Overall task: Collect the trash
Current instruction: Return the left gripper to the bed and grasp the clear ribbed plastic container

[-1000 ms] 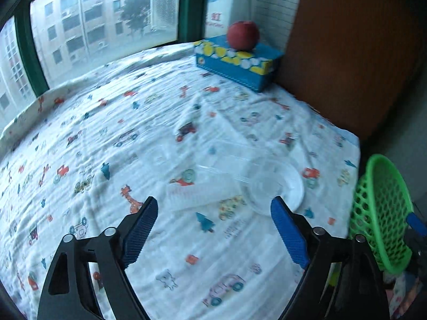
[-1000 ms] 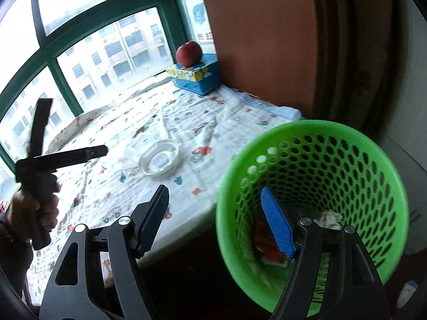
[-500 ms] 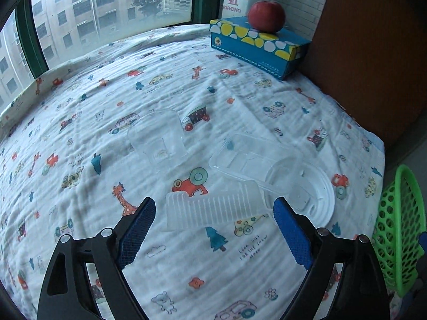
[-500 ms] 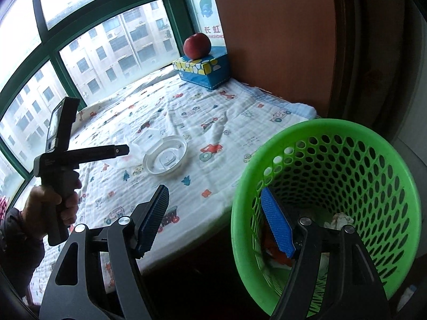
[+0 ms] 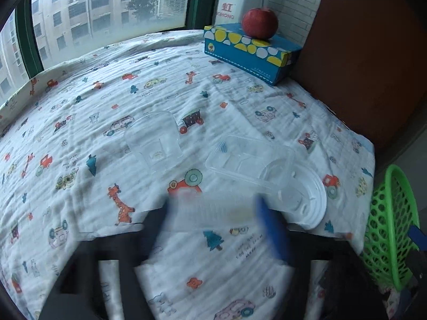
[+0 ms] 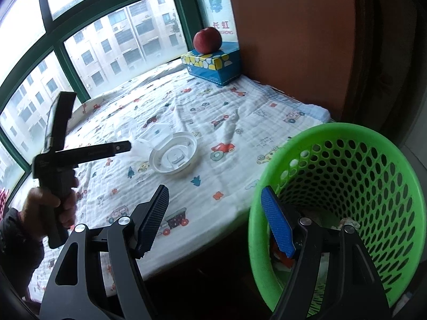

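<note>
The left gripper (image 5: pixel 213 213) is closing just now around a clear ribbed plastic cup (image 5: pixel 213 209) that is lying on its side on the printed cloth (image 5: pixel 240 98), touching the white lid (image 5: pixel 307 202). The blur is hiding whether the pads already press. The cup is looking light, thin and slippery, so the ribbed middle is the safest place. The right gripper (image 6: pixel 213 221) is hanging open and empty beside the green basket (image 6: pixel 373 176).

I see white cloth (image 5: pixel 165 85) printed with cartoon cars, giraffes; red apple (image 5: pixel 260 26) on blue box (image 5: pixel 250 53) with yellow-white spots, far corner; green perforated basket (image 6: pixel 347 176); clear plastic trays (image 5: pixel 248 160).
</note>
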Available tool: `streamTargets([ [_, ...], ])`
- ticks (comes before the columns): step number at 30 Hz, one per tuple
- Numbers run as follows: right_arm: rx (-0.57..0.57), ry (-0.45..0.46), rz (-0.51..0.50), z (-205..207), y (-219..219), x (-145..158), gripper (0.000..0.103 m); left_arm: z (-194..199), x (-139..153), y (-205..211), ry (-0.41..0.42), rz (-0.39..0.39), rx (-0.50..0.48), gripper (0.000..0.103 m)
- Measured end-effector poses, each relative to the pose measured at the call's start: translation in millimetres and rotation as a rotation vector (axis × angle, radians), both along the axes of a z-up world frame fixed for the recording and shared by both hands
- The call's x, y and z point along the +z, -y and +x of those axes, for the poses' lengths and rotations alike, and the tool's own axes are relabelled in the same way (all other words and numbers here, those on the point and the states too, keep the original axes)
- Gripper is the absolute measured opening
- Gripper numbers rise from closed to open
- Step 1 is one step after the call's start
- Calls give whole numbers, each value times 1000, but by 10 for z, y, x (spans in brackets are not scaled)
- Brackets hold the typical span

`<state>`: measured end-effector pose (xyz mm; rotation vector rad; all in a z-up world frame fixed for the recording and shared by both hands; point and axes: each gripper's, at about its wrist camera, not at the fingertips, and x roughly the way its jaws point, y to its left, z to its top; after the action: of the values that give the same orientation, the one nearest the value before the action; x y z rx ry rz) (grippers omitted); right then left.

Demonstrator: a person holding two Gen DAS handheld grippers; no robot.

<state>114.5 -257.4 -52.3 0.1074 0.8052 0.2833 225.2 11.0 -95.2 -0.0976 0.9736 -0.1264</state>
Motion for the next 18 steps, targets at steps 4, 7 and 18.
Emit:
streamTargets([
  [4,30,-5,-3,76,-137,-8,72,-80,51,-88,5,-10,-19,52],
  [7,49,-3,-12,123,-237,-3,72,-128,55,-153,4,-10,-27,52],
  [18,73,-3,-22,175,-362,-4,72,-236,-38,-160,-11,5,-60,80],
])
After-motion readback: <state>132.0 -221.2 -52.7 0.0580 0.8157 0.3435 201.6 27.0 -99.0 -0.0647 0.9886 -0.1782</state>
